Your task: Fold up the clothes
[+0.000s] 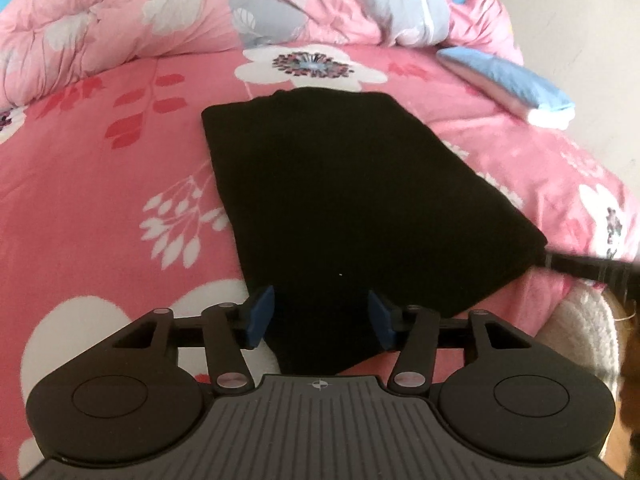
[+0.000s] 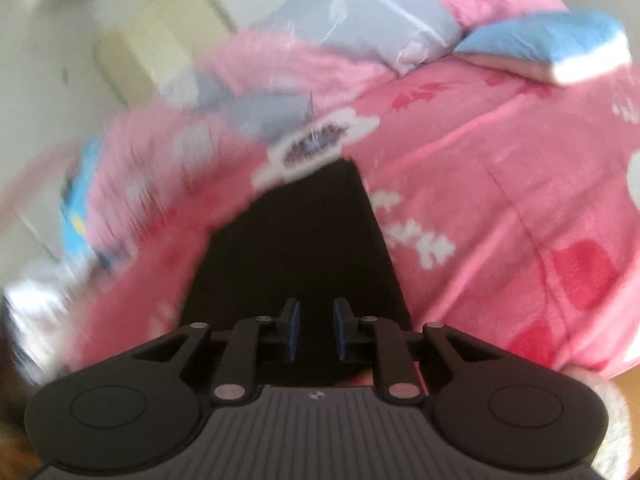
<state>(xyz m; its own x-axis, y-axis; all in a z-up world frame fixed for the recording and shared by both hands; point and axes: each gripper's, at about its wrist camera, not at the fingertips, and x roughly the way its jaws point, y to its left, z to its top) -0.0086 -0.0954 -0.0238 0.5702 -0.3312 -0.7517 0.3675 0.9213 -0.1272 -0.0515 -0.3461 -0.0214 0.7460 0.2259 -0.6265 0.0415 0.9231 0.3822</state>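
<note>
Left wrist view: left gripper (image 1: 320,316) level and low over the near edge of the black folded garment (image 1: 340,184), jaws wide apart, garment flat on the pink floral bedspread (image 1: 100,184); blue pillow (image 1: 508,80) beyond it. Right wrist view, blurred: right gripper (image 2: 316,330) tilted over the garment's near end (image 2: 304,248), jaws parted, gripping nothing.

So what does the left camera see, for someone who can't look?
A folded black garment lies flat on a pink flowered bedspread. The left gripper hangs over its near edge, jaws open.
</note>
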